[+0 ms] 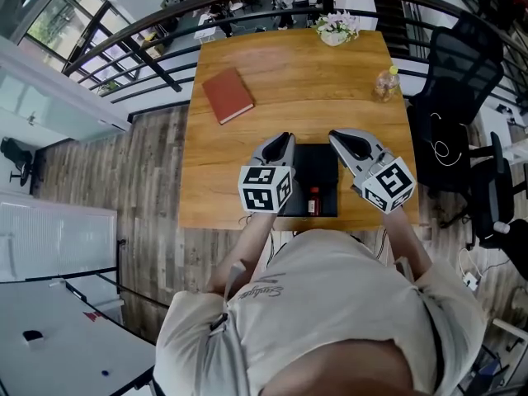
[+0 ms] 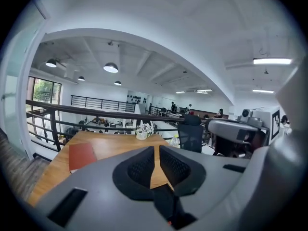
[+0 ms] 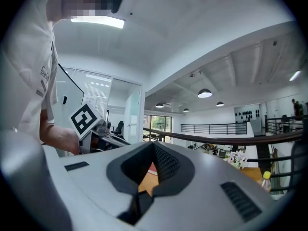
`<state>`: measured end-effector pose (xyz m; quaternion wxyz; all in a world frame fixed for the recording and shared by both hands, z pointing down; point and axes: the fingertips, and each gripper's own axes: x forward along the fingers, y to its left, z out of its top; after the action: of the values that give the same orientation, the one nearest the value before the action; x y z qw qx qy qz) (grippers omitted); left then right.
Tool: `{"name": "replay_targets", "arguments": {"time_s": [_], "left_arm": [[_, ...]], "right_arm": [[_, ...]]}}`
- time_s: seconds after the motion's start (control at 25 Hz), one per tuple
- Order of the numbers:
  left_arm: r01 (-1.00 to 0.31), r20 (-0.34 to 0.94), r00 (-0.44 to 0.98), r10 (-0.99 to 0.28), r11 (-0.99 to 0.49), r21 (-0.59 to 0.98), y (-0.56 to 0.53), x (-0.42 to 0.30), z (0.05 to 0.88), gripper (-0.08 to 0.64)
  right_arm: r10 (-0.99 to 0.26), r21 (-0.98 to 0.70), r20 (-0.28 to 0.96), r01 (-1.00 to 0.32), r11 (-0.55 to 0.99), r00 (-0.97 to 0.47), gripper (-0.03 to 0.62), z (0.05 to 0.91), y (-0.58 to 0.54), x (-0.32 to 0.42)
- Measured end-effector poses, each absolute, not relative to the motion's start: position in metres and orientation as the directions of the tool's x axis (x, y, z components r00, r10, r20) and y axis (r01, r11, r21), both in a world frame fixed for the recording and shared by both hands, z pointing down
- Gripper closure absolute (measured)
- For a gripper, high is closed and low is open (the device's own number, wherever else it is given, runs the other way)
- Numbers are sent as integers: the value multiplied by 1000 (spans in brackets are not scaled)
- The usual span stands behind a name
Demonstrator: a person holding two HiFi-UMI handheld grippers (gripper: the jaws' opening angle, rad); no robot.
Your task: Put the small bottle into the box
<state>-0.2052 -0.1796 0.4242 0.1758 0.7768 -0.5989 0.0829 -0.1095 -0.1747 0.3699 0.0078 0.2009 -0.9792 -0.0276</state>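
While the head view looks down on the bench (image 1: 289, 64), the small bottle (image 1: 313, 200) already sits in the black box (image 1: 318, 165) at its lower edge. Its long axis runs up the frame, cap uppermost, below and between the left gripper (image 1: 286, 139) and right gripper (image 1: 336, 136), neither clearly nearer. Left gripper view: fingers (image 2: 142, 167) together on nothing, bottle unseen. Right gripper view: fingers (image 3: 166, 163) likewise together and empty, so no grasp seems left to make
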Motion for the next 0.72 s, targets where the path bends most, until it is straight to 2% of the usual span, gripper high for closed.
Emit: {"name": "replay_targets", "arguments": {"time_s": [0.36, 0.72], "left_arm": [[-963, 233, 263, -936, -242, 117, -201, -205, 373, 520], [-962, 193, 268, -944, -251, 105, -209, -216, 353, 518]], "right_arm": [[-409, 89, -79, -415, 905, -909, 597, 328, -193, -104], [-437, 124, -92, -446, 886, -895, 597, 319, -198, -106]]}}
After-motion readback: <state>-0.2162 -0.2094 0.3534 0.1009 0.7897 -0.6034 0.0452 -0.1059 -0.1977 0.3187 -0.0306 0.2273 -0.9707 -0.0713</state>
